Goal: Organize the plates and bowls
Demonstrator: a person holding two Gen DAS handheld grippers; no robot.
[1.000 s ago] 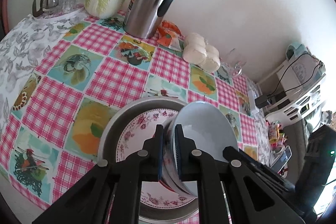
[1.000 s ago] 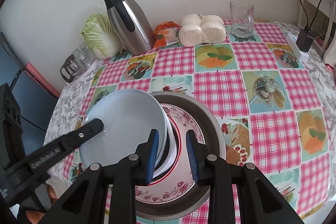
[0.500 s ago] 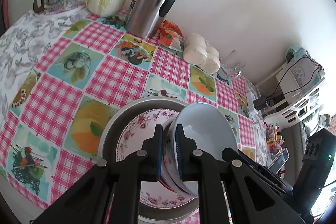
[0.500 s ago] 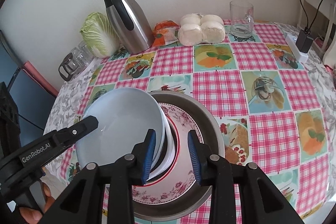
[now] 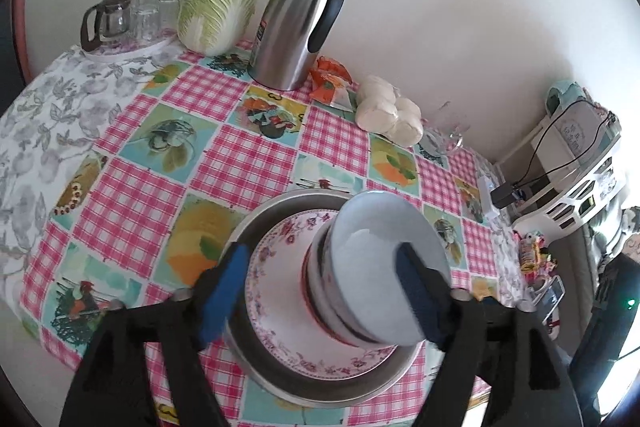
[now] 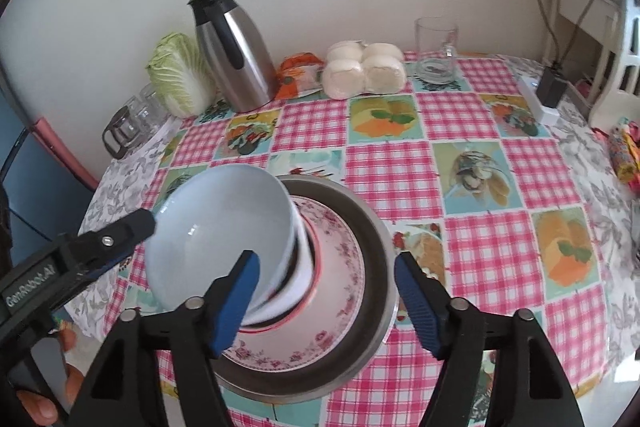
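Note:
A pale blue bowl (image 5: 380, 247) tops a leaning stack of bowls on a floral plate (image 5: 280, 291), which lies in a metal basin (image 5: 256, 223). My left gripper (image 5: 320, 291) has its jaws opening wide around the stack, and the pads are off it. In the right wrist view the blue bowl (image 6: 216, 227) is tilted and blurred. The right gripper (image 6: 326, 301) is opening too, with the stack's foot and the plate (image 6: 344, 267) between its jaws and no pad pressing. The left gripper's finger (image 6: 120, 233) reaches the bowl's rim from the left.
At the back of the checked tablecloth stand a steel thermos (image 6: 234, 47), a cabbage (image 6: 180, 79), wrapped buns (image 6: 364, 73), an orange packet (image 6: 298, 77) and a glass mug (image 6: 436, 55). A glass pot and cups (image 5: 120, 19) sit at the far left. A hand (image 6: 36, 403) holds the left gripper.
Both grippers have gone from pinching the bowl stack's rims to wide open. The stack now rests free on the plate. The left camera has pulled back and up a little.

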